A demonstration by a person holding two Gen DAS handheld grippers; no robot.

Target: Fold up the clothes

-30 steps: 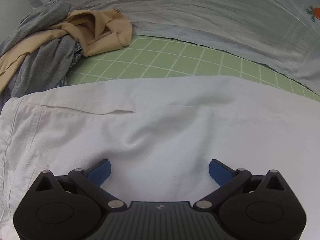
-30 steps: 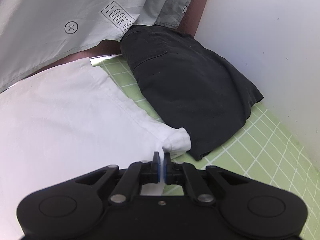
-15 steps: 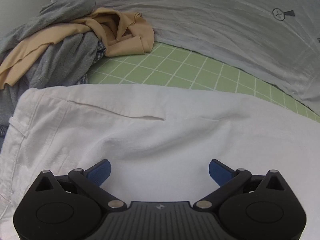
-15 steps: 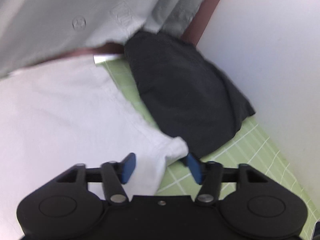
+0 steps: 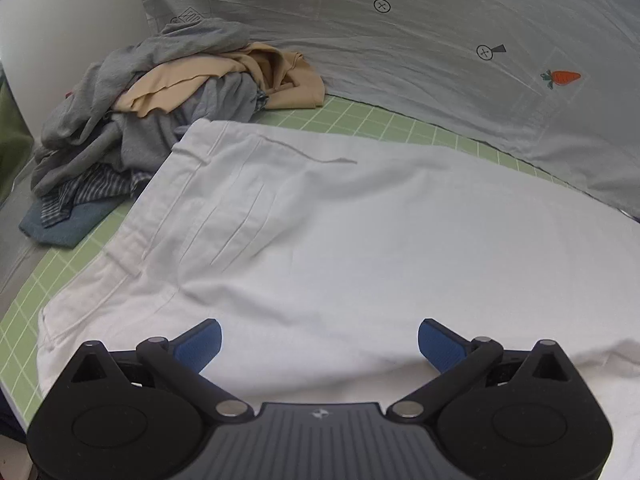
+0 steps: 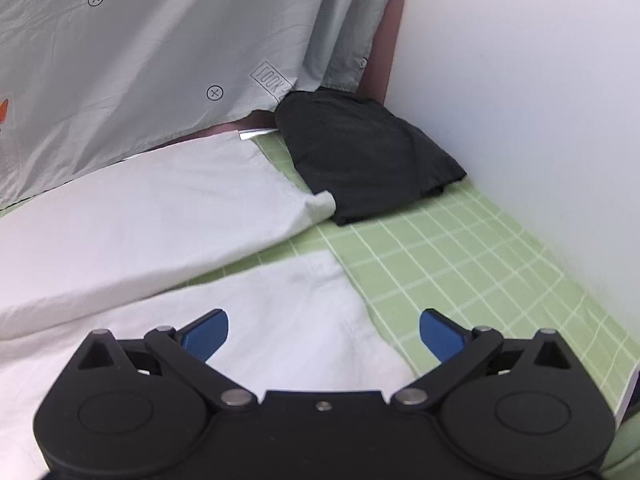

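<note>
White trousers point(image 5: 340, 232) lie spread flat on the green grid mat point(image 5: 60, 264), waistband to the left. In the right wrist view their two leg ends point(image 6: 160, 216) lie side by side, the far leg's hem touching a folded black garment point(image 6: 360, 156). My left gripper point(image 5: 318, 344) is open and empty, just above the trousers near the waist. My right gripper point(image 6: 324, 334) is open and empty, over the near leg's hem point(image 6: 280, 304).
A heap of grey, tan and striped clothes point(image 5: 152, 108) lies at the mat's far left. A grey printed sheet point(image 5: 440, 48) hangs along the back. A white wall point(image 6: 520, 100) bounds the right side. Bare mat point(image 6: 460, 264) lies right of the leg ends.
My right gripper let go of the far leg's hem, opened, and drew back toward the near leg. My left gripper stayed open and pulled back, showing more of the waistband.
</note>
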